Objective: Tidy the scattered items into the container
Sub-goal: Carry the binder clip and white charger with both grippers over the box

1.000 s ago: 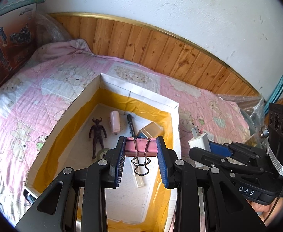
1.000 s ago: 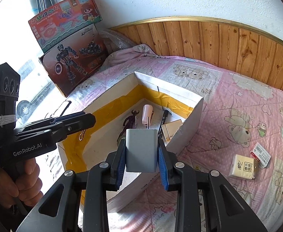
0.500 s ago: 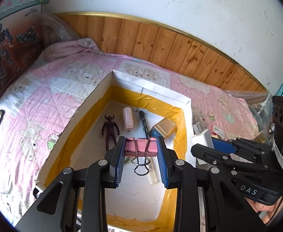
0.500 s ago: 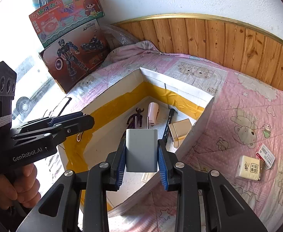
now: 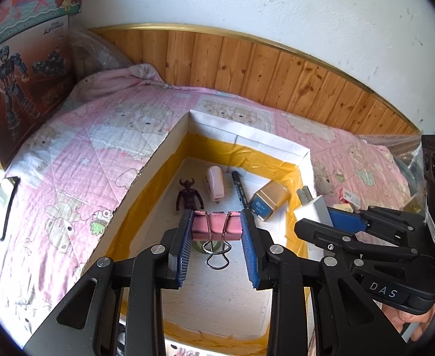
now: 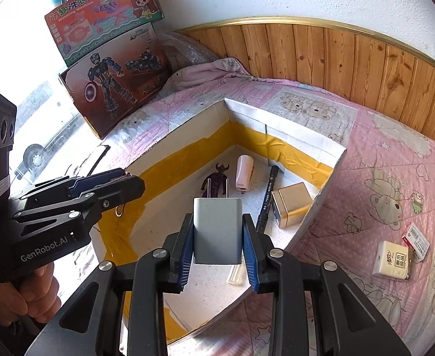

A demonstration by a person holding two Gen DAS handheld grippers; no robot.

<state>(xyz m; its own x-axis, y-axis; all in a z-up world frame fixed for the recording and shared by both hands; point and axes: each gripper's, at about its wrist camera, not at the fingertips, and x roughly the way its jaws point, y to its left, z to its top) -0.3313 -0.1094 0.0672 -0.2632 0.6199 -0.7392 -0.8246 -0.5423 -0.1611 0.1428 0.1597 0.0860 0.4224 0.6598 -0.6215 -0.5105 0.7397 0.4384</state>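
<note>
Two tools (image 5: 217, 231) (image 6: 217, 233), one item each.

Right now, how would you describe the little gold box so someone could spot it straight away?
Find the open white carton with yellow tape inside, on the pink quilt. The gold box lies inside near its right wall, beside the black pen. It alone is metallic gold with a blue end label.

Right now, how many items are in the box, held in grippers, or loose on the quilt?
In the white cardboard box: 6 or so; the pale piece and roll are partly hidden.
Held: 2, pink binder clip, grey plug charger.
Loose on the quilt: 2, tissue pack, small packet.
Total: 10.
</note>
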